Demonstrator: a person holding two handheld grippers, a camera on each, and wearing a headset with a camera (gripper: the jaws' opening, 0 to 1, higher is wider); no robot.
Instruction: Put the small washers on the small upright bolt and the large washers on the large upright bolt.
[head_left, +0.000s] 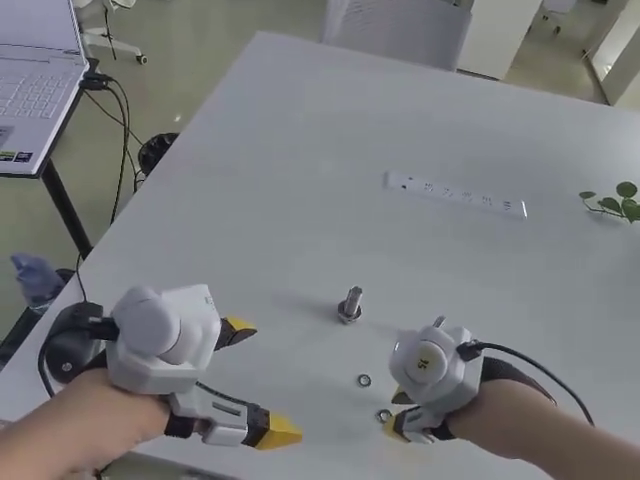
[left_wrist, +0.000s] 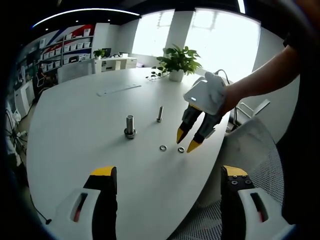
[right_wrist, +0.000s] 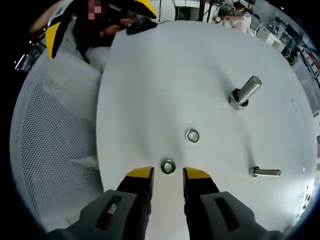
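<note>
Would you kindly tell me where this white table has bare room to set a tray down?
Free: the wide stretch of white table between the white power strip and the large upright steel bolt, and left of that bolt. Crowded: the near edge, where two round steel washers lie at the right gripper, opposite the left gripper.

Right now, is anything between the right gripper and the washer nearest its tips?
Nothing visible. The washer lies flat on bare table, just ahead of the open jaws of the right gripper. A second washer lies farther on, toward the large bolt, apart from the first.
</note>
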